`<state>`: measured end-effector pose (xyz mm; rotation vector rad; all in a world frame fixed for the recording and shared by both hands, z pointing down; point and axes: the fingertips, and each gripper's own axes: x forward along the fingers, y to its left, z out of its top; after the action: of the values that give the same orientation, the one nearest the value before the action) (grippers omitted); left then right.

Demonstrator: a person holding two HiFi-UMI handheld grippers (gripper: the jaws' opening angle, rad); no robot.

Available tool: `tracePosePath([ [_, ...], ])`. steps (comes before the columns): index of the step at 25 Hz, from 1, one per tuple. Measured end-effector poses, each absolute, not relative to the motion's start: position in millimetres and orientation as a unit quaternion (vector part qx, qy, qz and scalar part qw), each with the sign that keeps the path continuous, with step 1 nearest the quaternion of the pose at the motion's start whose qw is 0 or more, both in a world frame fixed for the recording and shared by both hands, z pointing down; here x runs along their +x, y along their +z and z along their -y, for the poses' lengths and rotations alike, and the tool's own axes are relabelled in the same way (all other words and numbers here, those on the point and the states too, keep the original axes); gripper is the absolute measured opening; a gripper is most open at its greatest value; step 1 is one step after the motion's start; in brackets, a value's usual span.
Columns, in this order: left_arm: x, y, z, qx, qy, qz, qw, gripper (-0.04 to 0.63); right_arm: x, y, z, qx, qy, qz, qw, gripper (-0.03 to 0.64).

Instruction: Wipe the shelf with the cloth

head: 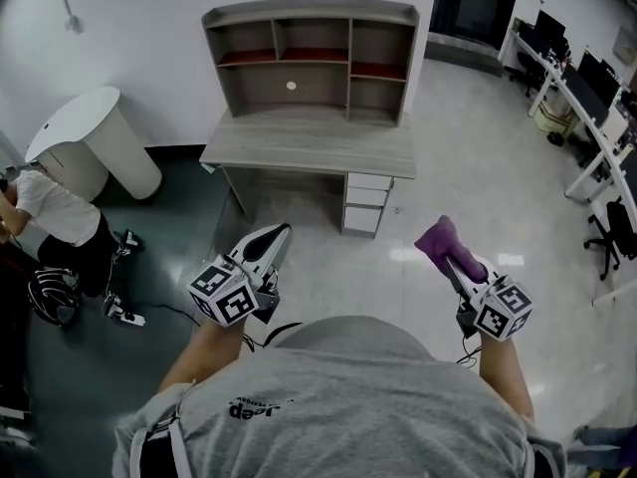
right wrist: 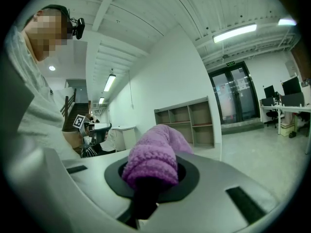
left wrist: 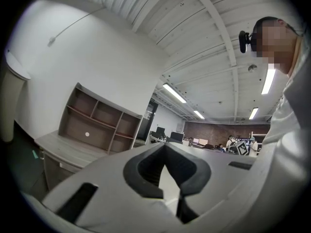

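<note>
A grey desk with a shelf unit (head: 311,58) stands against the far wall, well ahead of both grippers; it also shows in the left gripper view as the shelf unit (left wrist: 97,125) and in the right gripper view as the shelf unit (right wrist: 187,123). My right gripper (head: 450,257) is shut on a purple knitted cloth (head: 441,240), which bulges out between the jaws as a thick roll (right wrist: 153,159). My left gripper (head: 274,242) is held at the same height, jaws closed together with nothing between them (left wrist: 167,171).
A white rounded cabinet (head: 90,137) stands left of the desk, with a crouching person (head: 50,217) and gear on the dark floor nearby. Office desks with monitors and chairs (head: 587,98) line the right side. Drawers (head: 366,202) sit under the desk's right end.
</note>
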<state>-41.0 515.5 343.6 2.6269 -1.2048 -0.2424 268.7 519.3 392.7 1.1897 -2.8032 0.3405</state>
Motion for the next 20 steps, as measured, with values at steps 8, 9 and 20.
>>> tracePosePath([
  [8, -68.8, 367.9, -414.2, 0.902, -0.084, 0.4, 0.139, 0.026, 228.6, 414.9, -427.9, 0.382, 0.117, 0.915, 0.058, 0.067],
  [9, -74.8, 372.1, -393.7, 0.903, -0.086, 0.396, 0.142, 0.026, 221.7, 417.6, -411.0, 0.384, 0.113, 0.914, 0.061, 0.067],
  [20, -142.9, 350.8, -116.1, 0.941, -0.078, 0.306, 0.119, 0.026, 120.2, 395.6, -146.8, 0.436, 0.096, 0.893, 0.053, 0.067],
])
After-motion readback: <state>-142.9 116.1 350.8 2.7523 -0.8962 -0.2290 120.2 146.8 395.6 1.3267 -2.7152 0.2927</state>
